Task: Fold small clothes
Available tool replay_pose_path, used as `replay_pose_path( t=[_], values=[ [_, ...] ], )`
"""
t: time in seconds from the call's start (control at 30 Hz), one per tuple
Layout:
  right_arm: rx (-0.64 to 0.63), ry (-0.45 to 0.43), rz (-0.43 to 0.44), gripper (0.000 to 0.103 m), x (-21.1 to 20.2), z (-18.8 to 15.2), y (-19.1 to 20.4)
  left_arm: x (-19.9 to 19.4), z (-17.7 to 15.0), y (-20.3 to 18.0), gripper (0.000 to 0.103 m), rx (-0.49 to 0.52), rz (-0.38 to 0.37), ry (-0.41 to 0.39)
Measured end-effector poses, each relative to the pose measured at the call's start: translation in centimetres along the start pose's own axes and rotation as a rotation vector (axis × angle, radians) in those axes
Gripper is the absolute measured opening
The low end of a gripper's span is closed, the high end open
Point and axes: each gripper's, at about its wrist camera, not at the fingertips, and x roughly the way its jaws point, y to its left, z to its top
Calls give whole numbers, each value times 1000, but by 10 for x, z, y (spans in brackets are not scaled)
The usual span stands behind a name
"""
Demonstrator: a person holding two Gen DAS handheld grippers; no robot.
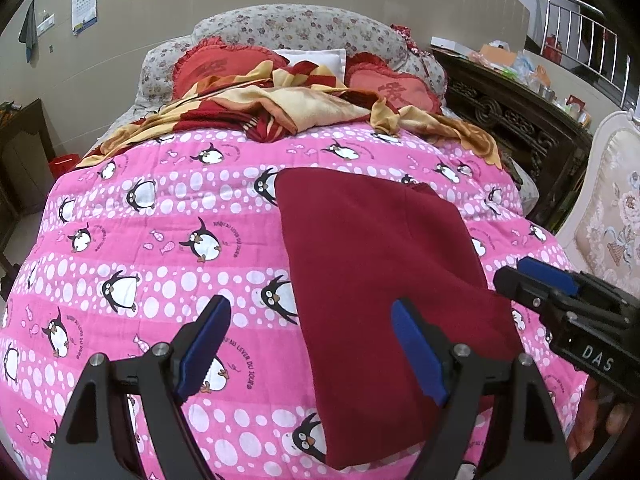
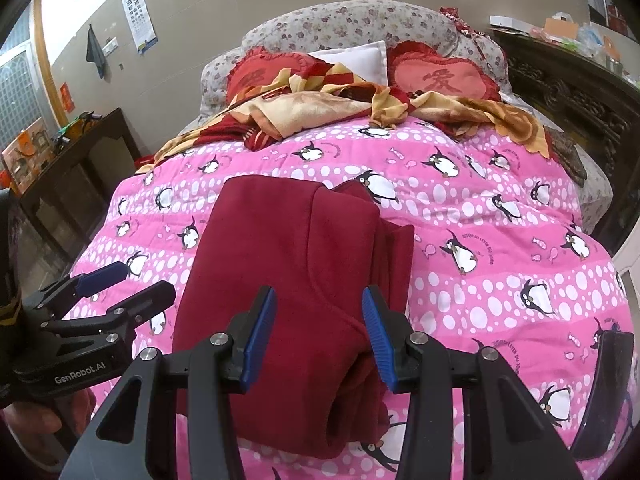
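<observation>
A dark red garment point(image 1: 380, 280) lies folded into a long rectangle on the pink penguin quilt point(image 1: 160, 240); it also shows in the right wrist view point(image 2: 288, 264), with layered folded edges along its right side. My left gripper point(image 1: 312, 352) is open and empty, hovering over the garment's near left edge. My right gripper point(image 2: 320, 336) is open and empty above the garment's near end. The right gripper shows at the right of the left wrist view point(image 1: 532, 280), and the left gripper shows at the left of the right wrist view point(image 2: 120, 284).
A red and yellow blanket point(image 1: 288, 108) lies crumpled at the far end of the bed, before two red heart cushions point(image 2: 436, 76). A dark phone point(image 2: 604, 392) lies on the quilt at the near right. Dark wooden furniture point(image 1: 516, 120) stands to the right, a cream chair point(image 1: 612, 208) nearer.
</observation>
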Motion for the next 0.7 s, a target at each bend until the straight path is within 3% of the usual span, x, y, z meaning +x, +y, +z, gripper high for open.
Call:
replay_pose_path(
  t=[0.7],
  values=[
    [2,4,-1,43,2,-1,-1,0,-2,-2,86,3,1,2]
  ],
)
